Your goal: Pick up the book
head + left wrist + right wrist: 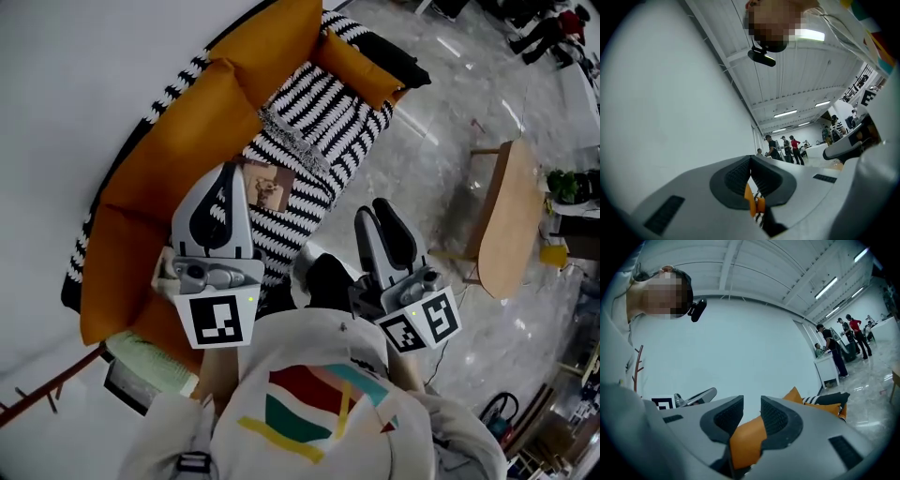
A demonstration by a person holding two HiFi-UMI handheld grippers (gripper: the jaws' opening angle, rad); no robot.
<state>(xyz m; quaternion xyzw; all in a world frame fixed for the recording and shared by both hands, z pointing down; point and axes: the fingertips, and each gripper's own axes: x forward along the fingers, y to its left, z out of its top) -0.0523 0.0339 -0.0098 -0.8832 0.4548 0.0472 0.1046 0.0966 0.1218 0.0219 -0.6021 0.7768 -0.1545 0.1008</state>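
The book [269, 186], a thin one with a brownish picture cover, lies on the sofa's black-and-white striped seat [319, 112]. In the head view my left gripper [225, 180] hangs just left of it, and its edge hides part of the cover. Its jaws meet at the tips with nothing between them, which the left gripper view [750, 160] also shows. My right gripper [378, 214] is to the right of the book, past the seat's front edge. Its jaws stand slightly apart and empty in the right gripper view [752, 409], pointing level at an orange cushion [747, 439].
The orange sofa [178, 141] curves along a white wall, with an orange pillow [356, 66] at its far end. A round wooden side table [511, 216] stands on the marble floor to the right, a plant [572, 185] beyond it. Several people [785, 147] stand far off.
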